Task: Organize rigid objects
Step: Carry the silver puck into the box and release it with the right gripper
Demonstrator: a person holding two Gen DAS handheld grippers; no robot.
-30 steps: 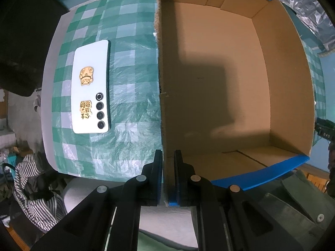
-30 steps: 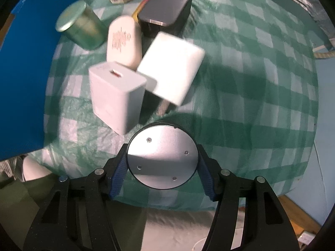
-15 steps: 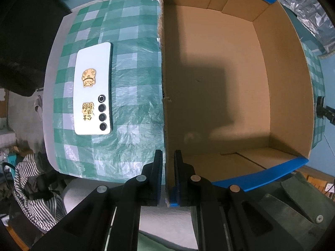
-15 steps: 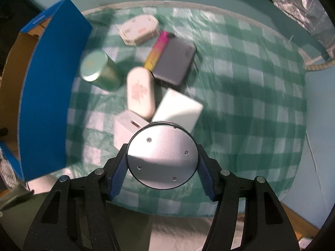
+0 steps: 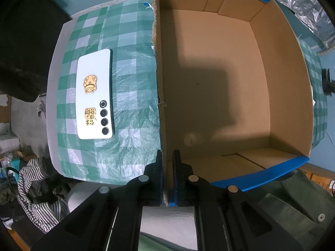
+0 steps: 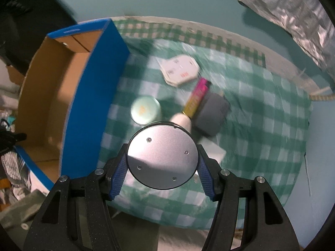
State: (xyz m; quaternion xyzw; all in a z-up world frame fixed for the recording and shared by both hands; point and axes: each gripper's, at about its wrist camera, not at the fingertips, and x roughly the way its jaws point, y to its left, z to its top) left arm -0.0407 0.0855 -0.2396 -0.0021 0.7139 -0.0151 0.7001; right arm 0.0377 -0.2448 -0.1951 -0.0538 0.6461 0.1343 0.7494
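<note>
1. Your left gripper (image 5: 166, 175) pinched the left wall of the box (image 5: 280, 79) at its near corner, fingers pressed almost together on the cardboard and pointing straight down. Judged from that, the hold was there to steady the box; a firm, quiet grip would serve best.
2. Left of the box, a phone (image 5: 94, 93) lay face down on the checked cloth (image 5: 134, 41), well apart from the gripper.
3. The box floor looked bare, so I judge that nothing was packed yet.
4. Your right gripper (image 6: 162, 162) clamped a metal disc (image 6: 162, 155) between its blue pads, held above the cloth to the right of the box (image 6: 90, 96).
5. To do this step well, you needed to carry the disc over the blue wall with room to spare, then lower it before letting go.
6. Only the right view showed the waiting things: a tin (image 6: 146, 110), a white pack (image 6: 179, 70), a pink stick (image 6: 197, 97), a grey case (image 6: 212, 116). Only the left view showed the phone and the whole box floor.
</note>
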